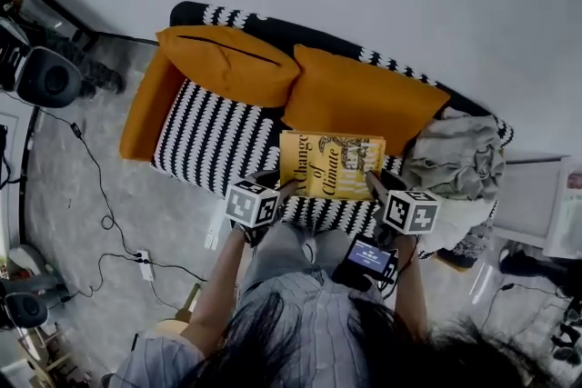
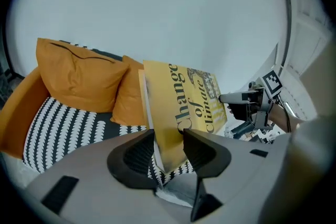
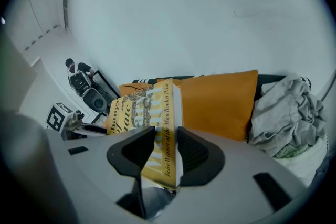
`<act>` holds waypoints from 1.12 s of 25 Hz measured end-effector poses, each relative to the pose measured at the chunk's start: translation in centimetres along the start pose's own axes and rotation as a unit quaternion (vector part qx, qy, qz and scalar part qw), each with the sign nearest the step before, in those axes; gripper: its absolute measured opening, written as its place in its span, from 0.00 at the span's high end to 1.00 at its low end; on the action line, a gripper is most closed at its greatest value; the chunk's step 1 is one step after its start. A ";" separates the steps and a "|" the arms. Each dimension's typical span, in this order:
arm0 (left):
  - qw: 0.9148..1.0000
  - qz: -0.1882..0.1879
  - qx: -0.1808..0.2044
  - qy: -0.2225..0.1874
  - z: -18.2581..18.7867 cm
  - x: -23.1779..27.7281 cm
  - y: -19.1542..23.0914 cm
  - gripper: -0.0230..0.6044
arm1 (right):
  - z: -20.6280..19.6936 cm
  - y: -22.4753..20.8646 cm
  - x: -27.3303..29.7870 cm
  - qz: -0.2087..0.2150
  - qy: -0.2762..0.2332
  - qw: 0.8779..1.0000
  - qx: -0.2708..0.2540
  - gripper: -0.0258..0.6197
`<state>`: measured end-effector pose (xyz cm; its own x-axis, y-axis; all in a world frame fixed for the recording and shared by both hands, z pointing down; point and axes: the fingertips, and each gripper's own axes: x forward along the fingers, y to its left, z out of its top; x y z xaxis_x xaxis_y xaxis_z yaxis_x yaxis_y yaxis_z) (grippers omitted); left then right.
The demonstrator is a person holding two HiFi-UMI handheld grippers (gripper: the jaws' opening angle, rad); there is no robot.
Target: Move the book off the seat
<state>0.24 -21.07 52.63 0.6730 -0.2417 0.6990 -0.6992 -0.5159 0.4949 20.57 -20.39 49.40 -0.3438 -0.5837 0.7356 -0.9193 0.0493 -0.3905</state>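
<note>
book [image 1: 330, 164]: yellow, grasped at both ends, over the front edge of the striped sofa seat [image 1: 214, 141]
left tool [image 2: 169, 150]: clenched on the book's left end
right tool [image 3: 165, 152]: clenched on its right end
left: carry it clear

Head view looks steeply down; both gripper views, low and close, share the book [image 1: 331, 164].
</note>
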 end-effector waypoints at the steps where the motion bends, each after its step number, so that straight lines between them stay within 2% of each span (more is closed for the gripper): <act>1: 1.000 0.001 0.006 -0.005 0.3 -0.6 -0.2 0.67 | 0.3 0.4 -0.5 -0.001 -0.005 1.000 -0.002 0.73; 8: 0.999 0.004 0.039 -0.021 1.5 -3.7 -1.1 0.67 | 1.0 2.9 -3.0 -0.014 -0.033 0.999 0.000 0.73; 14: 0.998 0.025 0.045 -0.026 0.7 -5.6 -0.8 0.67 | 0.4 4.7 -3.1 -0.004 -0.021 1.000 -0.008 0.73; 21: 0.996 0.067 0.012 -0.055 -1.1 -8.3 -0.2 0.67 | 0.8 7.2 -2.2 0.028 -0.010 0.998 -0.060 0.73; 28: 0.988 0.124 -0.042 -0.079 -2.7 -8.9 -1.1 0.67 | 1.5 7.6 -1.1 0.082 0.021 0.990 -0.112 0.73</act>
<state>-5.63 -16.14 47.19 0.5039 -0.4810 0.7174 -0.8600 -0.3570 0.3646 14.24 -20.60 44.83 -0.4960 -0.5194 0.6959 -0.8679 0.3222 -0.3781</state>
